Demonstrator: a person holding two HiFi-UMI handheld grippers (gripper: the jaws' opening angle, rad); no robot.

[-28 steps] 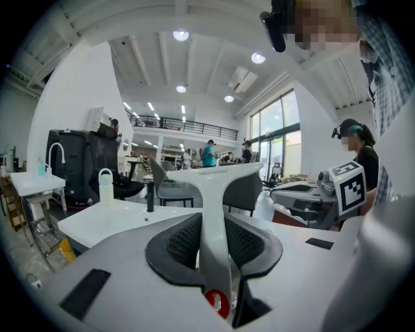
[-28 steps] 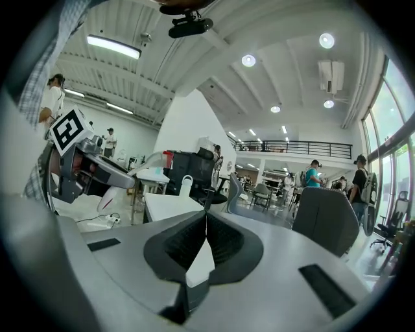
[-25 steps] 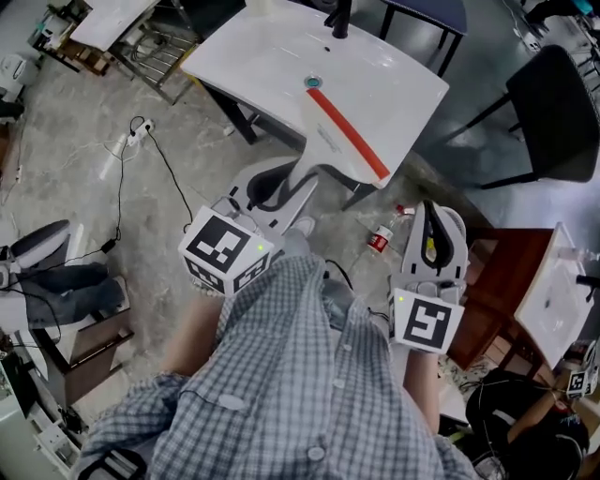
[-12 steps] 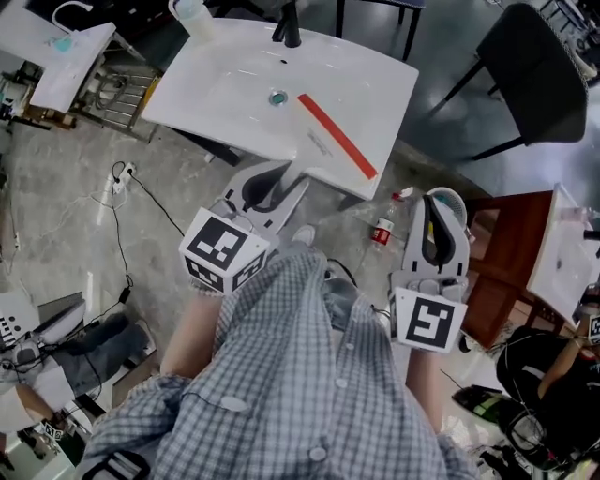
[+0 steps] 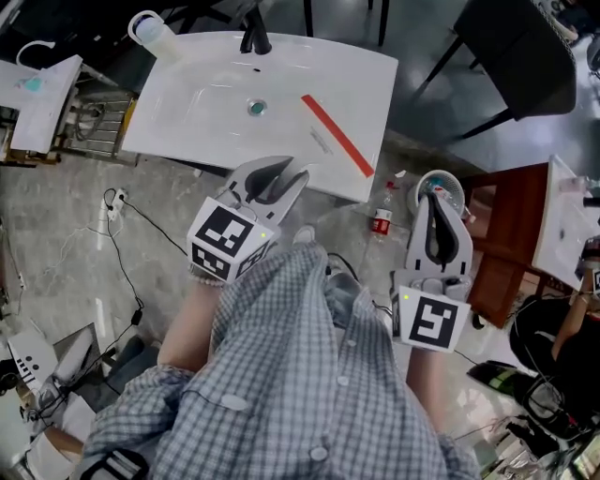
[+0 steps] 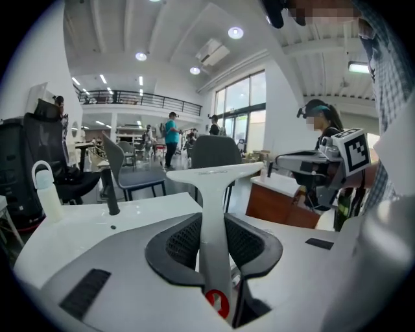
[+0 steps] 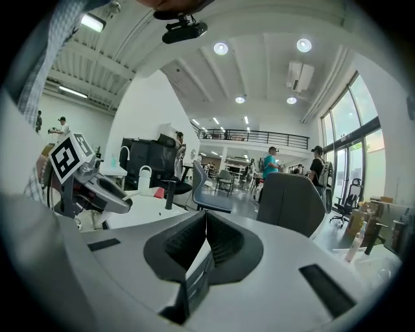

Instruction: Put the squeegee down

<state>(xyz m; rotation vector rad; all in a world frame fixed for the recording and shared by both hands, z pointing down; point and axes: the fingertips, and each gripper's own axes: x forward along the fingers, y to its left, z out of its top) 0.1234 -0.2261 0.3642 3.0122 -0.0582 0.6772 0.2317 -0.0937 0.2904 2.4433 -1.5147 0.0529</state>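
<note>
Nearest us, our checked cotton shirt [image 5: 300, 375] fills the bottom of the head view. Our left gripper [image 6: 214, 224] has its black ribbed pads [image 6: 185, 240] clamped on the smooth white handle of the T-shaped squeegee [image 6: 214, 194], which has a round red mark low on the stem. Our right gripper [image 7: 204, 217] is closed, its ribbed pads meeting at the tips with nothing between them. The squeegee's straight red blade [image 5: 337, 134] lies over the right part of the glossy white sink [image 5: 206, 103]; we cannot tell whether it touches. At the far rim stand a black faucet [image 5: 253, 37] and a white bottle [image 5: 150, 28]. Farther right is a dark chair [image 5: 516, 56].
</note>
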